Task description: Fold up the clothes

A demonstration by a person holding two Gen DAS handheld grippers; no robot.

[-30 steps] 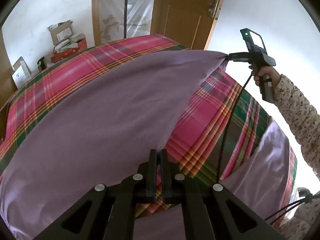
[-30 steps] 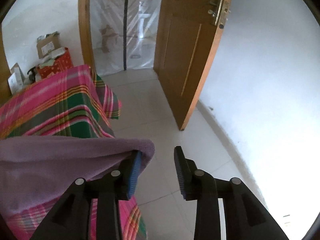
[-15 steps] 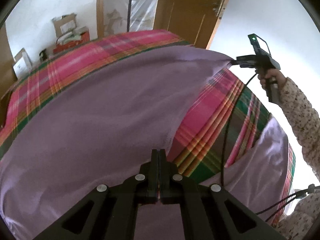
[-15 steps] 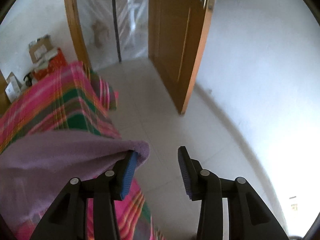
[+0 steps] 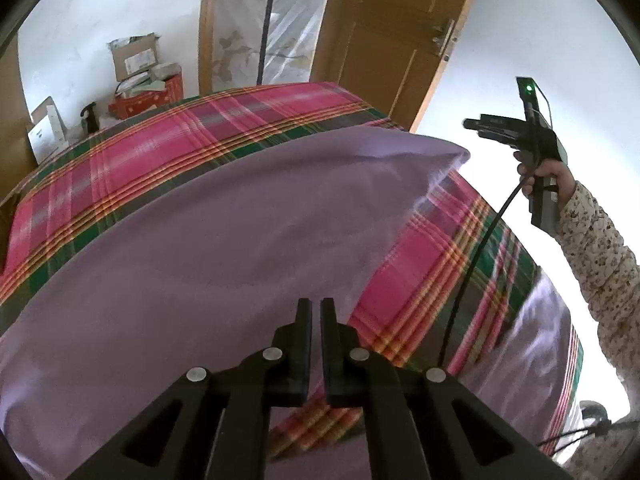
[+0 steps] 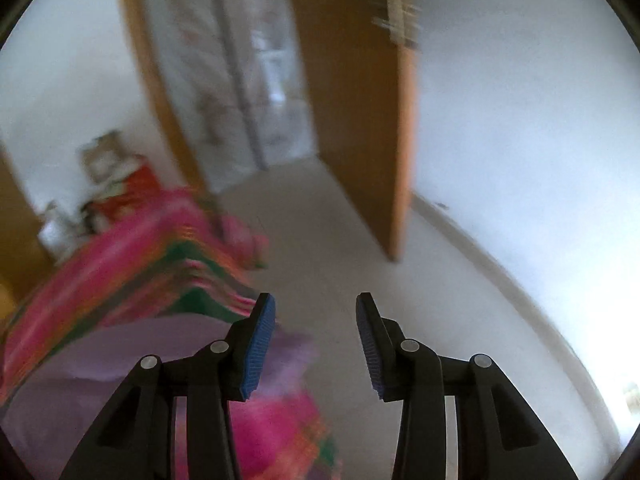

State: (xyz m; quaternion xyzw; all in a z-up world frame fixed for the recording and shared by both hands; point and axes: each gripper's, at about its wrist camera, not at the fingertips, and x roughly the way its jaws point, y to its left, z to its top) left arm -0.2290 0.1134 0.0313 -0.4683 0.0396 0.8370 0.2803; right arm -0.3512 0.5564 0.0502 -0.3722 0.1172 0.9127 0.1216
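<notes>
Left claw (image 5: 315, 308) has its two black fingers drawn almost together, with only a thin slit between them, right at the near edge of the lilac garment (image 5: 208, 248); a bit of cloth seems pinched there, though the fingers themselves hide the actual bite, so I judge it clenched on the hem rather than see it. Right claw (image 6: 316, 344) stands released, its blue pads (image 6: 260, 344) wide apart with nothing between them. From the left view it hangs in the air off the far right corner of the bed (image 5: 120, 184), held by a hand (image 5: 548, 172) in a flowered sleeve (image 5: 600, 256).

That lilac cloth lies spread over the plaid bed cover, its long axis running from the near left up to a raised corner (image 5: 456, 158) at the far right. This corner points toward the right claw and lies just short of it and below it, apart from its tips; in the blurred right view the cloth sits just under and left of the left pad. So the right hand is the nearer one to that corner, the left to the near hem. More lilac cloth (image 5: 532, 344) drapes over the right edge of the bed.

A red box (image 5: 148, 96) on the floor beyond the bed holds cardboard cartons and papers.
</notes>
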